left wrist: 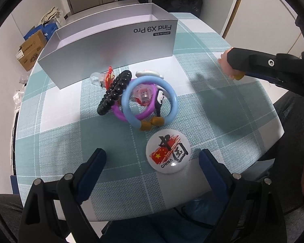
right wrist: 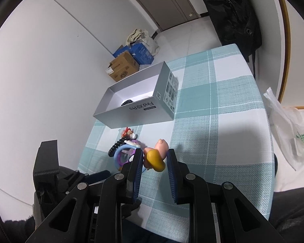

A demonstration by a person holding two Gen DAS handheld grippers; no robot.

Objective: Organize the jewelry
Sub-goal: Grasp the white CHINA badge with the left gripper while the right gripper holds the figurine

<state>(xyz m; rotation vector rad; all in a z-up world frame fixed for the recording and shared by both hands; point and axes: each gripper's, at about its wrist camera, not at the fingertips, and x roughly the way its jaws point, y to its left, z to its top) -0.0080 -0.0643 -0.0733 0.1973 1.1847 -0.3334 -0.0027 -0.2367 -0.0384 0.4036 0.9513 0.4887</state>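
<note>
A pile of trinkets lies on the checked tablecloth (left wrist: 212, 105): a black bead bracelet (left wrist: 115, 91), a light blue ring (left wrist: 150, 101), a purple ring (left wrist: 131, 115) and a red charm (left wrist: 109, 77). A round "CHINA" badge (left wrist: 168, 151) lies between the open fingers of my left gripper (left wrist: 152, 162). My right gripper (right wrist: 155, 162) is shut on a pink and yellow figurine (right wrist: 155, 158) and holds it above the cloth, right of the pile; it also shows in the left wrist view (left wrist: 231, 66). The open grey phone box (right wrist: 135, 101) behind the pile holds a black bracelet (right wrist: 127, 102).
The table's edges are close at front and right. Cardboard and blue boxes (right wrist: 127, 62) stand on the floor by the wall. A plastic bag (right wrist: 293, 133) lies right of the table. A black bag (right wrist: 233, 10) hangs beyond the far edge.
</note>
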